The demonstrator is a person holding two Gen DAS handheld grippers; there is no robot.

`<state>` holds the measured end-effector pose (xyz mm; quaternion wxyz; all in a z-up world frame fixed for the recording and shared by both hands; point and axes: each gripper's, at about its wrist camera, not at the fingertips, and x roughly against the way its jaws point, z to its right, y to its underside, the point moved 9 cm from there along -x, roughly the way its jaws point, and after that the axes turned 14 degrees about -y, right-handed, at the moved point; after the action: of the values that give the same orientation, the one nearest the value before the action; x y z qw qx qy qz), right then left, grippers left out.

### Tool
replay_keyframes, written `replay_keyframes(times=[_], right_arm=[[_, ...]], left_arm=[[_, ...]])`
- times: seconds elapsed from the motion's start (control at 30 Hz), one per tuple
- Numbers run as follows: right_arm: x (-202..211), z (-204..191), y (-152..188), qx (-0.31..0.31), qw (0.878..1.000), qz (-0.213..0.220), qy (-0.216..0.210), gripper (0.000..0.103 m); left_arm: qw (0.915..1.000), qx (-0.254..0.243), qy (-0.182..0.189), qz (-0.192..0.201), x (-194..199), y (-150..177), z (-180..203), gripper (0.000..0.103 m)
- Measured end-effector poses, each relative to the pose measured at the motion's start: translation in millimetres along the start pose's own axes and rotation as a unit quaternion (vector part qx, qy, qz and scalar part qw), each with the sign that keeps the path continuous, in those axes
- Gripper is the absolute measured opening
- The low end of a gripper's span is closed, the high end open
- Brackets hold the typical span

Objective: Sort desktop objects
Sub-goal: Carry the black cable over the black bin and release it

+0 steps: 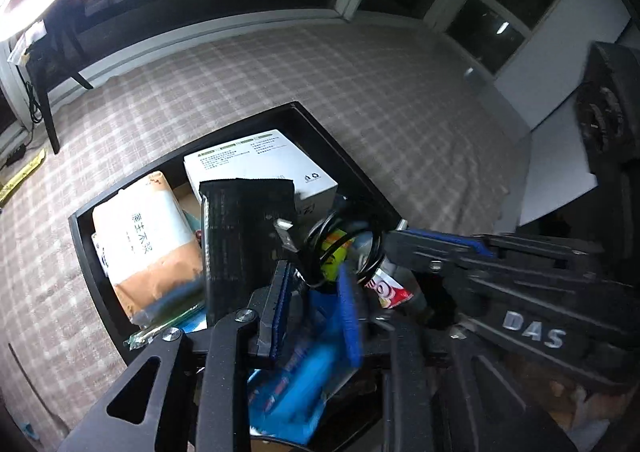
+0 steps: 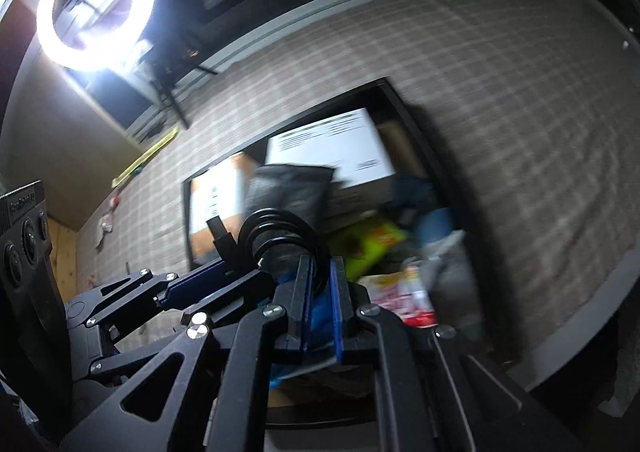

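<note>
A coiled black cable [image 1: 346, 240] with a USB plug [image 1: 285, 230] hangs over a black storage box [image 1: 94, 264]. My right gripper [image 2: 321, 262] is shut on the coil [image 2: 280, 232], and in the left wrist view it reaches in from the right [image 1: 394, 244]. My left gripper [image 1: 314, 272] stands open. The cable's plug end rises beside its left blue pad [image 1: 280, 304], and the pads do not clamp it. In the box lie a white carton [image 1: 260, 168], a brown-and-white tissue pack [image 1: 148, 240], a flat black item [image 1: 244, 236], a blue packet [image 1: 296, 384] and a red-and-white packet [image 1: 390, 290].
The box [image 2: 186, 212] rests on a plaid cloth [image 1: 280, 72] that spreads all around it. A bright ring light [image 2: 94, 4] on a dark stand is at the far left, with windows behind. A white panel [image 1: 560, 156] stands at the right. The right wrist view is blurred.
</note>
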<state>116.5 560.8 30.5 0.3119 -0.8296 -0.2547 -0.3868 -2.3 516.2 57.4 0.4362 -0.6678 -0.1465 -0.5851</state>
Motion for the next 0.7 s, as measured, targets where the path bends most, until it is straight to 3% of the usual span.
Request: replay_keyframes(times=[0.07, 0.13, 0.17, 0.43, 0.7], right_arm=[[8, 9, -3, -0.004, 1.000, 0.005, 0.010, 0.021], [12, 12, -5, 0.005, 1.000, 0.012, 0.016, 0.039], [14, 14, -5, 0.009, 1.000, 0.014, 0.018, 0.042], [6, -2, 4, 0.035, 0.999, 0.003, 0.003, 0.043], [-25, -60, 21, 0.088, 0.995, -0.031, -0.030, 0.043]], left_arm=[[1.0000, 0.002, -0.001, 0.003, 0, -2, 1, 0.031], [1.0000, 0.002, -0.005, 0.006, 1, -2, 1, 0.031], [1.0000, 0.003, -0.008, 0.006, 2, -2, -1, 0.031], [0.9991, 0.033, -0.026, 0.008, 7, 11, -31, 0.031], [0.9915, 0.107, -0.074, 0.000, 17, 49, -115, 0.033]])
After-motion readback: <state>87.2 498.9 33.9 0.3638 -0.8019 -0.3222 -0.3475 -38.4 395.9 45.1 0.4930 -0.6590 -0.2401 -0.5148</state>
